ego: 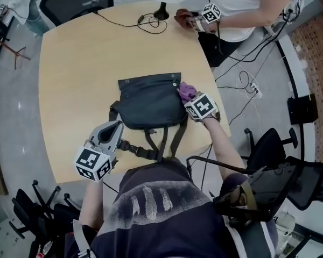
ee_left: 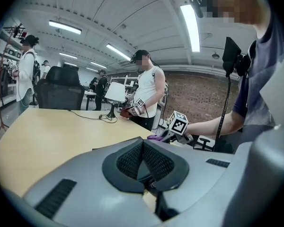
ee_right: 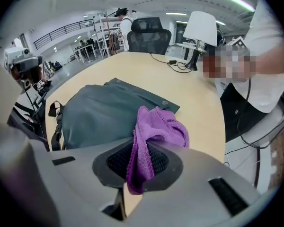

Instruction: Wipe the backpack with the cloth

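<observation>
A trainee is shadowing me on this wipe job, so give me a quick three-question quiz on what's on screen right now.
1. True or false: the left gripper is shut on the cloth.
2. Where does the backpack lie? A) flat on the table; B) on a chair; C) on the floor.
3. Fill in: the right gripper clamps a ___ cloth.
Key: 1 false, its jaws are together on nothing; 2 A; 3 purple.
</observation>
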Demonstrator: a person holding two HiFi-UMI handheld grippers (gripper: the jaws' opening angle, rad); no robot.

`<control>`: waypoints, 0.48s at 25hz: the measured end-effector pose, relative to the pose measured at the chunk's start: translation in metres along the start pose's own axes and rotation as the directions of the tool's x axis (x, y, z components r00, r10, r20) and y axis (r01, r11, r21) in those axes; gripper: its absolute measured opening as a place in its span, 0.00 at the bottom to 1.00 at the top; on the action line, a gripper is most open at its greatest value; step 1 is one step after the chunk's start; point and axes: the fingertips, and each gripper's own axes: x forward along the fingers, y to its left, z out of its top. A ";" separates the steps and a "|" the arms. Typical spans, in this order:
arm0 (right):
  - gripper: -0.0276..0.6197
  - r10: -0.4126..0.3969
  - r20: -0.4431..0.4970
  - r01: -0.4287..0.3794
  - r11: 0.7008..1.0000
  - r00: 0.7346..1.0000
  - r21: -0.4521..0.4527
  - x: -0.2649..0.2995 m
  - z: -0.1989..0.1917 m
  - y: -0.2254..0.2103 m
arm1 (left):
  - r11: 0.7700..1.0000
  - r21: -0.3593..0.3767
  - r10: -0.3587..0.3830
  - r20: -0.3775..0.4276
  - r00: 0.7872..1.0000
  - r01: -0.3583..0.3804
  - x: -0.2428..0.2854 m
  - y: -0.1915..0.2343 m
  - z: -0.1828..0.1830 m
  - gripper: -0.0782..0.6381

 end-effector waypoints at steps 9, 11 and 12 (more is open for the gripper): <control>0.09 0.058 -0.003 -0.058 0.990 0.998 -0.126 0.006 0.027 0.069 | 1.000 -0.023 -0.006 0.006 1.000 0.006 -0.014 0.001 -0.019 0.12; 0.09 0.116 0.003 -0.114 0.981 0.993 -0.154 0.008 0.037 0.098 | 1.000 -0.023 -0.008 0.009 1.000 0.008 -0.017 0.001 -0.020 0.12; 0.09 0.138 -0.001 -0.136 0.974 0.990 -0.179 0.011 0.041 0.113 | 1.000 -0.022 -0.009 0.010 1.000 0.009 -0.018 0.001 -0.020 0.12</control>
